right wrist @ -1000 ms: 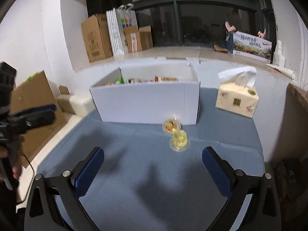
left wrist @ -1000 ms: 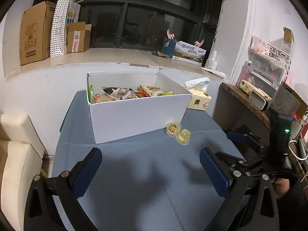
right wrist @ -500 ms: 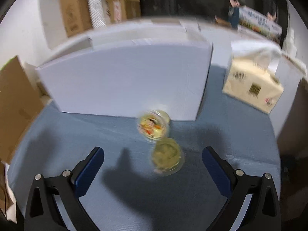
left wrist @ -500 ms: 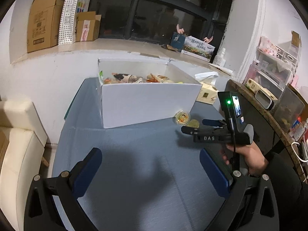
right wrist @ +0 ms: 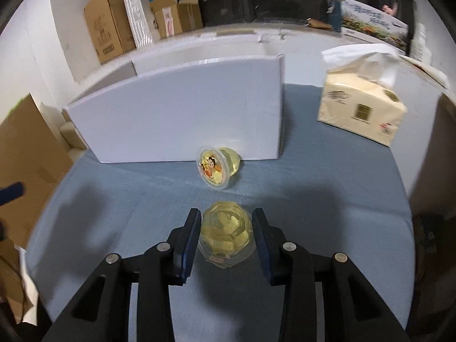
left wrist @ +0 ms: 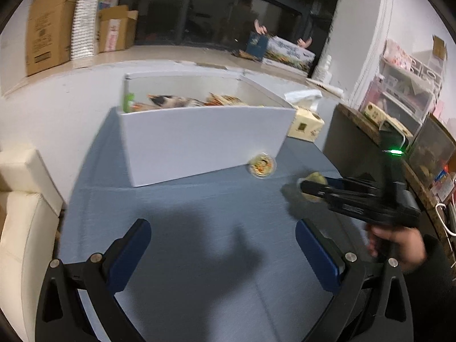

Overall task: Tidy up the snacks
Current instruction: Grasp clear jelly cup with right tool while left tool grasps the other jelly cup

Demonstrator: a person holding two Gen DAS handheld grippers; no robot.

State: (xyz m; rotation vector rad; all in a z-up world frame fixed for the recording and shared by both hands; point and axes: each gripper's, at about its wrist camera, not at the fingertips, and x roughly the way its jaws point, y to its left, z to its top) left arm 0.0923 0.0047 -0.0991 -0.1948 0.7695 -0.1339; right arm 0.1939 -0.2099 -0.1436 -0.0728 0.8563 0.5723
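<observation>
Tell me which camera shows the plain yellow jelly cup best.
The right wrist view. There the plain jelly cup sits centered between the right claw pads, its faceted body fully visible, with the pads closed in beside it. The left wrist view shows only a blurred yellow sliver of it behind the claw's black fingers.

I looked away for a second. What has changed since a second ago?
The right claw moved forward and closed around the nearer clear yellow jelly cup. The cartoon-lidded jelly cup, white cardboard box and open left claw stayed put.
</observation>
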